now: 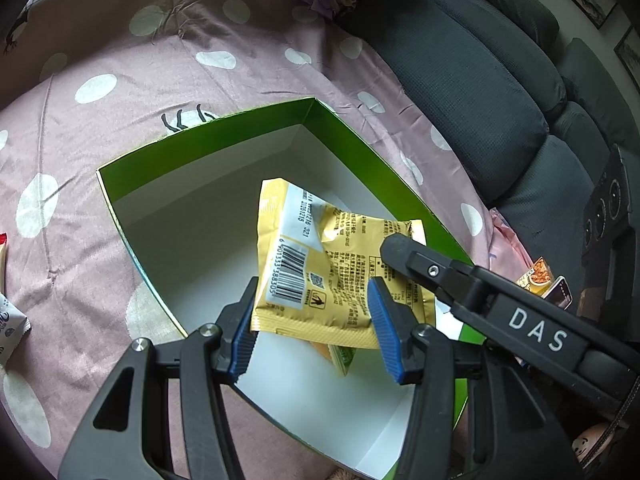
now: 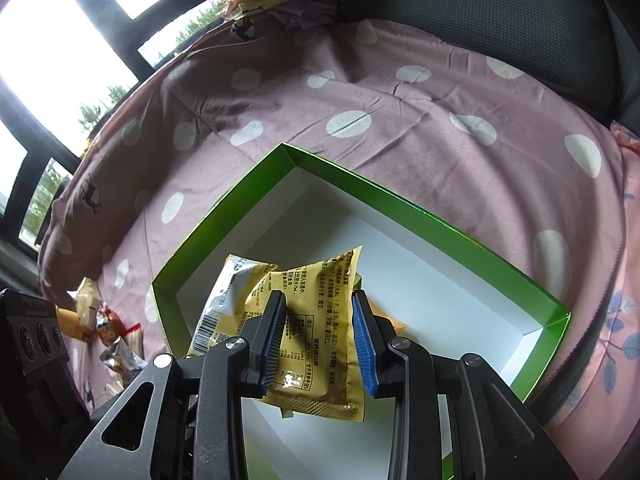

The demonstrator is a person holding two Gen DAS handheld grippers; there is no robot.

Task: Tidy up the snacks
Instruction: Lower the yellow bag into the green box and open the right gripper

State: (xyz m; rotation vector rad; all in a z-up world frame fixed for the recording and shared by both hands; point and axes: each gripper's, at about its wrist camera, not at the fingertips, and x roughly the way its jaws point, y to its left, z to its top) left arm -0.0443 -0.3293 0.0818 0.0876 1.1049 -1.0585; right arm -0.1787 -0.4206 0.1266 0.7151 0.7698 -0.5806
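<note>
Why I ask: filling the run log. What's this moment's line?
yellow packet over green box | between left gripper and right gripper fingers | grip unclear

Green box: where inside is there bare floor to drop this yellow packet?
Inside the green box, the white floor toward the far corner and along the right wall is bare. The near corner is crowded: the yellow packet hangs there over an orange packet.

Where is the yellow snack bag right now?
The yellow snack bag is over the green box, between the blue pads of both grippers, above another packet lying inside.
</note>
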